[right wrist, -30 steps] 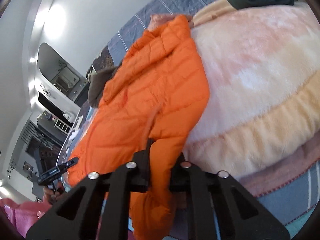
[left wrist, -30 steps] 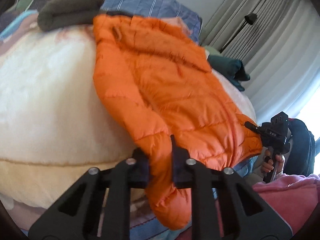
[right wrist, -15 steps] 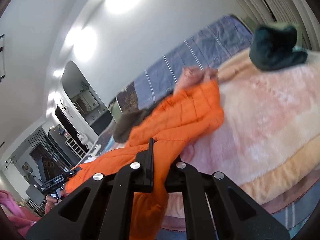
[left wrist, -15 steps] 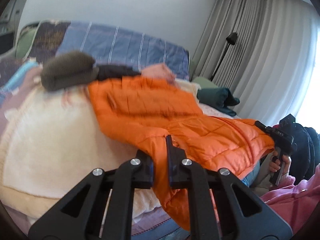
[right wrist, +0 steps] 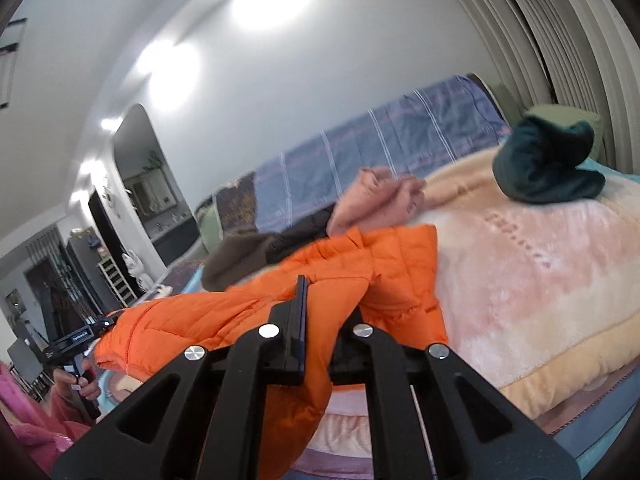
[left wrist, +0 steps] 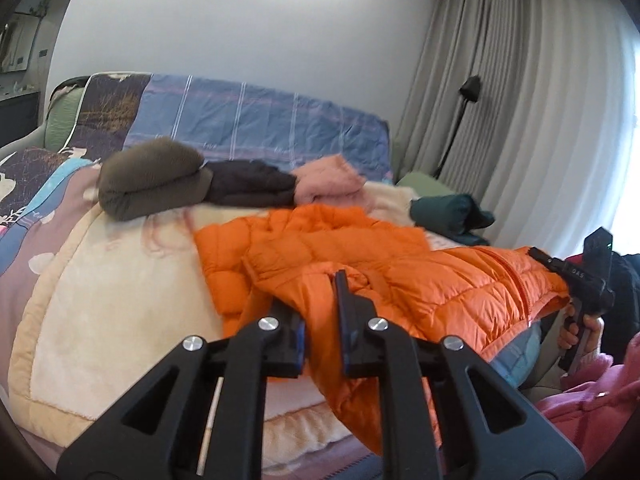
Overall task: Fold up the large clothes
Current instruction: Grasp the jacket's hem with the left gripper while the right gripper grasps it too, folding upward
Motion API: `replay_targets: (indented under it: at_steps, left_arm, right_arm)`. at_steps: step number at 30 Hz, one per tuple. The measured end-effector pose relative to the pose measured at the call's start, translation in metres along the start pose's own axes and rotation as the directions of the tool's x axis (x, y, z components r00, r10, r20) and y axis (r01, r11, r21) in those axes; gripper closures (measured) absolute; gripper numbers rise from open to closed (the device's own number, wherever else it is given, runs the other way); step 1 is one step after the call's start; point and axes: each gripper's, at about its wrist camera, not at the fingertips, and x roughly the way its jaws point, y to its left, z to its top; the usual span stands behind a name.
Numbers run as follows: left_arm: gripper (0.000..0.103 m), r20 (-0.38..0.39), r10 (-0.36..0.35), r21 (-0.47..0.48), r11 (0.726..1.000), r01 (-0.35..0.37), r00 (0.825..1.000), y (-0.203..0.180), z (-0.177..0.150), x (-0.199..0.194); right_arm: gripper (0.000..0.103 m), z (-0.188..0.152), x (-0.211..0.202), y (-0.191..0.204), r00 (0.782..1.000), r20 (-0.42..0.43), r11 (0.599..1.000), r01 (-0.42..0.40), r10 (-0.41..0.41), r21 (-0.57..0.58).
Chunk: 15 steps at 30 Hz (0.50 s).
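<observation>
Bed [left wrist: 120,300] covered by a cream and pink fleece blanket [right wrist: 540,280] fills both your views. Across it lies the orange puffer jacket [left wrist: 400,264], its near hem raised off the blanket between your two tools. Folded clothes sit along the far side: an olive roll [left wrist: 152,176], a dark brown garment [left wrist: 248,184], a pink one [left wrist: 328,180] and a teal one [right wrist: 548,160] well apart. Your left gripper [left wrist: 320,320] has its jaws clamped on one hem corner; your right gripper [right wrist: 320,320] has its jaws clamped on the other.
</observation>
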Motion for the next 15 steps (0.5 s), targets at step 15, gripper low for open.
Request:
replay_targets:
  at_steps: [15]
  left_arm:
    - [0.088,-0.023,0.012,-0.011,1.0,-0.013,1.0,0.018,0.022,0.06]
  right_arm:
    - [0.094,0.018,0.078,-0.021,0.995,-0.077,0.997,0.072,-0.07,0.02]
